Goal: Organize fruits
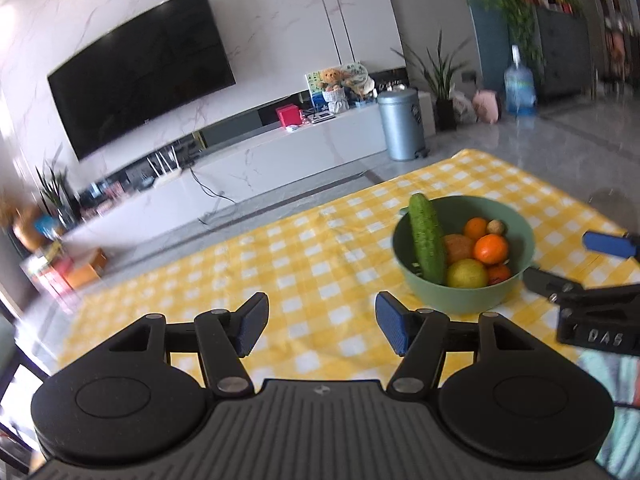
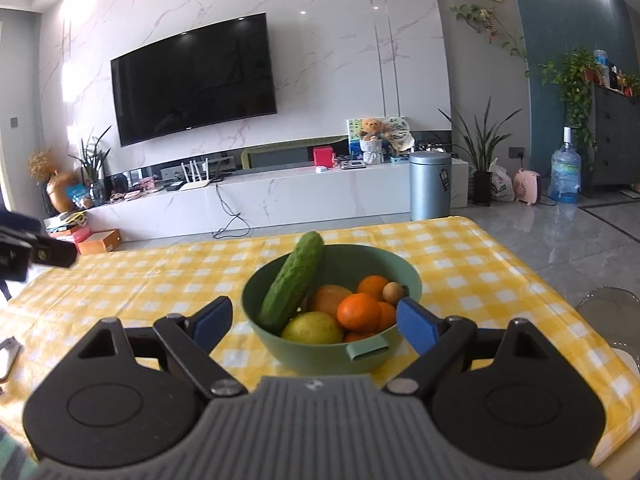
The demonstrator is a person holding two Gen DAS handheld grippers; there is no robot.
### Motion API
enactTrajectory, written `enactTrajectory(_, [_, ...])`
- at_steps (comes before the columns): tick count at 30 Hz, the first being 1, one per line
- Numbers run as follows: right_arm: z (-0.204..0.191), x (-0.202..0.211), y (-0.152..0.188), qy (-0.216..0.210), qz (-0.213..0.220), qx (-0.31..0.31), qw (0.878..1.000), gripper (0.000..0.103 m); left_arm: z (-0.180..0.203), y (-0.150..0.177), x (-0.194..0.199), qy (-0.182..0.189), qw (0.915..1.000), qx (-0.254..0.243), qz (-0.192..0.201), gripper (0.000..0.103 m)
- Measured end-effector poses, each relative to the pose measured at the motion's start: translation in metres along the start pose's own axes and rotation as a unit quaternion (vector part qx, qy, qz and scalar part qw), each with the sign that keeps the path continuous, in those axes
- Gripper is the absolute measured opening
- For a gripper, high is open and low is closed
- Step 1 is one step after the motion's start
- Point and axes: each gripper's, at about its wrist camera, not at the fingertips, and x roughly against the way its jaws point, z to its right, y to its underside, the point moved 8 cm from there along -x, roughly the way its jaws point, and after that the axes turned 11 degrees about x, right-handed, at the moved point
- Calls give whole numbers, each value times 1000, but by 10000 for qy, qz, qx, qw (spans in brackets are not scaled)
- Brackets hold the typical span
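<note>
A green bowl (image 1: 516, 220) (image 2: 320, 354) stands on the yellow checked tablecloth (image 1: 280, 260) (image 2: 160, 280). In it a cucumber (image 1: 426, 240) (image 2: 294, 286) leans on the rim, beside several oranges (image 1: 490, 249) (image 2: 358, 312), a yellow fruit (image 1: 466, 273) (image 2: 312, 328) and a small brown one (image 2: 392, 292). My left gripper (image 1: 320, 314) is open and empty, above the cloth to the left of the bowl. My right gripper (image 2: 314, 314) is open just short of the bowl's near side, holding nothing. It also shows at the right edge (image 1: 568, 262) of the left wrist view.
The table's far edge meets a grey tiled floor, with a grey bin (image 2: 430, 184) and a white TV bench (image 2: 240, 196) beyond. A clear rounded chair back (image 2: 608, 304) stands off the right side. A small white object (image 2: 6, 356) lies at the left edge.
</note>
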Motion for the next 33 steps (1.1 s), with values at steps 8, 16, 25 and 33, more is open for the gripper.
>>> enactTrajectory(8, [-12, 15, 10, 196, -38, 215, 9996, 98, -4, 33, -23, 49, 9970, 767, -89, 75])
enactTrajectory(16, [-23, 6, 15, 285, -64, 495, 9983, 99, -3, 56, -38, -55, 9967, 747, -317, 78])
enactTrajectory(25, [-27, -3, 18, 249, -171, 572, 9979, 99, -5, 66, -50, 3, 9952, 819, -528, 78])
enactTrajectory(33, [-30, -6, 19, 262, -227, 657, 9972, 99, -6, 69, -53, 53, 9944, 865, -604, 78])
